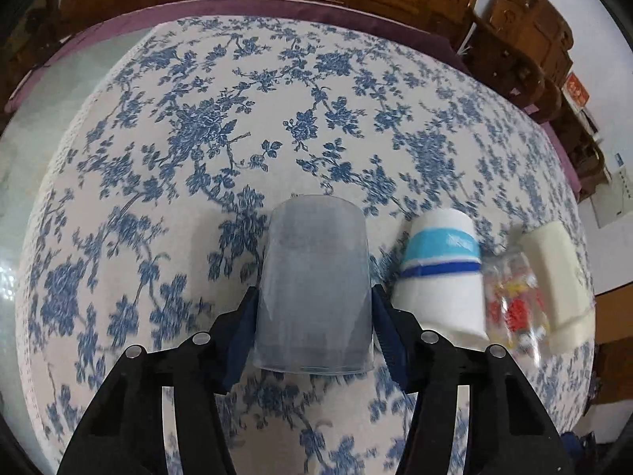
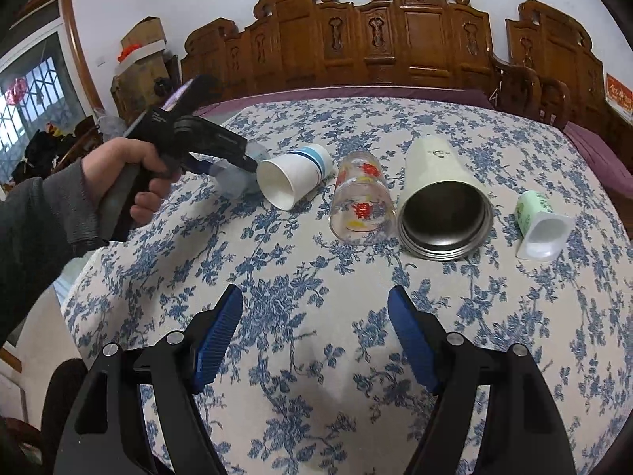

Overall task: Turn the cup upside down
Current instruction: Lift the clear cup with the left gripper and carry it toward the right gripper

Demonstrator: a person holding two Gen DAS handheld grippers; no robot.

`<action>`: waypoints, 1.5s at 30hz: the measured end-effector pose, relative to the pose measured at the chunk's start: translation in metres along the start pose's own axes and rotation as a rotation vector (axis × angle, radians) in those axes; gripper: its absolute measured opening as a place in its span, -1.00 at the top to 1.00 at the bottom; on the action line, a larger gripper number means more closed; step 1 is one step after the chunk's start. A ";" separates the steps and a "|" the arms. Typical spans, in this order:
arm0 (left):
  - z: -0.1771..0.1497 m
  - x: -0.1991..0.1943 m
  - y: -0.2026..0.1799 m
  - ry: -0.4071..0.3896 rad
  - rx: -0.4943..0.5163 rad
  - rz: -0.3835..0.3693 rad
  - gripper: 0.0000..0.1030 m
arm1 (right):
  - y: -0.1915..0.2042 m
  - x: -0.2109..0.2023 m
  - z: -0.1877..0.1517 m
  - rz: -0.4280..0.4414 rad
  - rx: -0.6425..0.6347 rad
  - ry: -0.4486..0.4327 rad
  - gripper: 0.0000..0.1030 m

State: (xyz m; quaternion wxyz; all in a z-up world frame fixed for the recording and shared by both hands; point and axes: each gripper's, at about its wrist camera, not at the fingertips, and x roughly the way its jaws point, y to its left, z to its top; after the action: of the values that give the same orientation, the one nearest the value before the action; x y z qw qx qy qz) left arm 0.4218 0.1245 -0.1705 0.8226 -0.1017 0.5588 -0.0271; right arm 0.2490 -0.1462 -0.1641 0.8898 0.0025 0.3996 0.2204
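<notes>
My left gripper (image 1: pixel 312 316) is shut on a translucent grey plastic cup (image 1: pixel 314 285). Its blue pads press both sides near the wide rim, and the cup's closed base points away from the camera. In the right wrist view the left gripper (image 2: pixel 237 168) holds this cup (image 2: pixel 233 178) low over the table's left side, partly hidden behind the fingers. My right gripper (image 2: pixel 314 336) is open and empty above the near middle of the floral tablecloth (image 2: pixel 296 277).
Lying on their sides in a row: a white paper cup with blue bands (image 2: pixel 294 176) (image 1: pixel 443 269), a glass with red flowers (image 2: pixel 362 202) (image 1: pixel 514 301), a cream steel flask (image 2: pixel 443 198) (image 1: pixel 554 273), a green-and-white yogurt cup (image 2: pixel 540 223). Carved wooden chairs (image 2: pixel 395 35) stand behind the table.
</notes>
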 end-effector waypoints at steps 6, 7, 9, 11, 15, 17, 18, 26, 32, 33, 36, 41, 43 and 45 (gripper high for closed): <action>-0.037 -0.040 -0.015 -0.047 0.062 0.013 -0.04 | -0.006 -0.023 -0.011 -0.028 0.011 -0.029 -0.51; -0.046 -0.047 -0.018 -0.056 0.073 0.013 -0.04 | -0.010 -0.028 -0.014 -0.035 0.016 -0.036 -0.51; -0.061 -0.059 -0.023 -0.074 0.081 0.006 -0.04 | -0.015 -0.034 -0.018 -0.045 0.024 -0.040 -0.51; -0.078 -0.070 -0.029 -0.089 0.092 -0.014 -0.04 | -0.020 -0.040 -0.023 -0.061 0.025 -0.046 -0.51; -0.117 -0.089 -0.051 -0.124 0.131 -0.060 -0.04 | -0.030 -0.049 -0.031 -0.088 0.039 -0.052 -0.51; -0.132 -0.093 -0.061 -0.130 0.150 -0.075 -0.04 | -0.037 -0.053 -0.035 -0.096 0.056 -0.054 -0.51; -0.138 -0.094 -0.065 -0.133 0.158 -0.082 -0.04 | -0.039 -0.055 -0.036 -0.098 0.062 -0.056 -0.51; -0.185 -0.084 -0.113 -0.140 0.249 -0.112 -0.04 | -0.053 -0.066 -0.052 -0.122 0.081 -0.075 -0.51; -0.211 -0.069 -0.148 -0.151 0.341 -0.076 -0.04 | -0.059 -0.072 -0.065 -0.131 0.090 -0.078 -0.51; -0.214 -0.067 -0.152 -0.151 0.349 -0.078 -0.04 | -0.060 -0.072 -0.066 -0.133 0.093 -0.075 -0.52; -0.221 -0.062 -0.160 -0.151 0.372 -0.081 -0.04 | -0.064 -0.072 -0.071 -0.142 0.104 -0.063 -0.52; -0.223 -0.053 -0.161 -0.143 0.368 -0.092 -0.05 | -0.066 -0.070 -0.074 -0.160 0.108 -0.053 -0.51; -0.223 -0.047 -0.160 -0.137 0.363 -0.096 -0.05 | -0.066 -0.070 -0.074 -0.159 0.109 -0.054 -0.52; -0.223 -0.040 -0.158 -0.124 0.352 -0.098 -0.05 | -0.066 -0.068 -0.074 -0.166 0.107 -0.048 -0.52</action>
State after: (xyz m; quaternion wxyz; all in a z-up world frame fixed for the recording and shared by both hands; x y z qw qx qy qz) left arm 0.2117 -0.0543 -0.1815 0.8581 0.0153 0.4882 -0.1584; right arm 0.1817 -0.2453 -0.1782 0.9130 0.0221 0.3881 0.1239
